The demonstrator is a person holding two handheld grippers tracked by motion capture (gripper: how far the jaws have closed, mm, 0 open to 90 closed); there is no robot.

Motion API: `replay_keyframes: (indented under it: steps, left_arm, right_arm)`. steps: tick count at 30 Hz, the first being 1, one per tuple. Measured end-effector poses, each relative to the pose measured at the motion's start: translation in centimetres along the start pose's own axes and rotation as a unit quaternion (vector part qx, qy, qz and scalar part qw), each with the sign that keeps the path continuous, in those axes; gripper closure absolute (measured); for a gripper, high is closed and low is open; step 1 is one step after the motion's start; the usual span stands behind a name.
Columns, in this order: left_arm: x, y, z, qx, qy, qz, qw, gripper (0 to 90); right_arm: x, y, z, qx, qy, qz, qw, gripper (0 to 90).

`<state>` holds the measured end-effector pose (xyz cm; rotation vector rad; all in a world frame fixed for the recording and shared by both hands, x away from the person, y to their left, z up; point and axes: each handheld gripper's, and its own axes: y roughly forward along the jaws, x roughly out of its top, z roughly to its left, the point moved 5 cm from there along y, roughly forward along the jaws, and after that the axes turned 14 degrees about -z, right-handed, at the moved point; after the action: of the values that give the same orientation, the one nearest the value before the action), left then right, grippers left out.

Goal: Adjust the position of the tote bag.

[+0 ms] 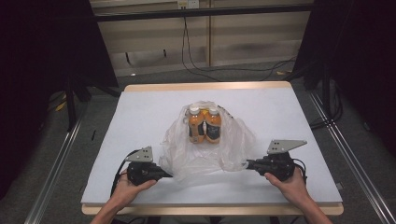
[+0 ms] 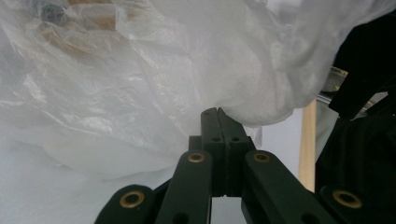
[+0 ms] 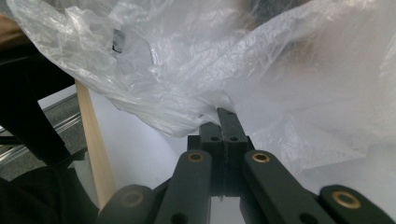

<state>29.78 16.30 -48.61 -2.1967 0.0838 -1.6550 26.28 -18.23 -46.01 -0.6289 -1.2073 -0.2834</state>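
Near the table's (image 1: 140, 100) front edge, the left gripper (image 1: 167, 176) and right gripper (image 1: 248, 164) each have their jaws clamped on an edge of the clear plastic bag (image 1: 233, 144). The bag lies spread at the table centre, around two upright orange juice bottles (image 1: 204, 125). Judged progress: bag gripped on both sides, bottles not yet enclosed or lifted. Bottle labels are illegible; the film blurs the bottle bases.

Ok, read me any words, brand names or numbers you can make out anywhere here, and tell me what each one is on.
None can be read.
Two orange bottles in the clear plastic bag: dark labels, print too small and blurred.
Pale box on the far wall: markings too small to read.
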Motion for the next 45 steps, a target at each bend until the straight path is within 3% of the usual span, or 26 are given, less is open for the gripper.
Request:
replay_keyframes:
  steps: [9,10,13,15,16,17,19,21,24,29,37,45]
  left_arm:
    - [-0.1,0.1,-0.1,-0.004,-0.005,-0.005,1.0,90.0]
    - [0.0,-0.1,-0.3,-0.004,-0.006,-0.012,0.9999,89.7]
    - [0.4,-0.6,-0.2,0.006,-0.007,-0.025,0.9996,80.5]
    - [0.6,-1.2,-0.2,0.015,-0.009,-0.038,0.9991,76.0]
    - [0.6,-1.2,-0.2,0.015,-0.009,-0.038,0.9991,72.6]
    - [1.0,-1.6,-0.3,0.017,-0.009,-0.048,0.9987,71.5]
    - [1.3,-1.8,-0.3,0.022,-0.006,-0.056,0.9982,70.9]
    - [1.8,-2.1,-0.4,0.024,-0.002,-0.062,0.9978,64.1]
    - [2.3,-2.6,-0.7,0.031,0.003,-0.074,0.9967,59.5]
    - [2.7,-3.9,-1.0,0.051,0.003,-0.095,0.9941,47.3]
    - [4.8,-5.6,-1.0,0.072,0.009,-0.134,0.9882,37.5]
    - [5.4,-6.8,-0.6,0.094,0.01,-0.151,0.984,29.5]
  right_arm:
    - [-0.8,0.6,-0.1,0.004,-0.001,0.013,0.9999,90.0]
    - [-0.4,0.4,0.3,0.007,-0.003,0.003,1.0,84.7]
    - [0.0,0.0,0.6,0.013,-0.003,-0.011,0.9998,81.1]
    - [0.5,-0.6,1.0,0.017,-0.004,-0.029,0.9994,67.9]
    - [0.5,-0.6,1.0,0.017,-0.004,-0.029,0.9994,67.9]
    - [0.7,-0.7,1.1,0.013,-0.006,-0.031,0.9994,60.4]
    - [0.7,-0.7,1.1,0.009,-0.008,-0.033,0.9994,56.8]
    - [1.0,-0.9,1.1,-0.003,-0.01,-0.04,0.9992,50.6]
    - [1.3,-1.2,1.2,-0.002,-0.012,-0.045,0.9989,48.4]
    - [2.2,-2.5,1.6,-0.012,-0.019,-0.063,0.9978,42.9]
    - [3.8,-3.8,1.9,-0.023,-0.024,-0.09,0.9953,34.9]
    - [4.5,-4.8,1.7,-0.035,-0.028,-0.104,0.9936,29.5]
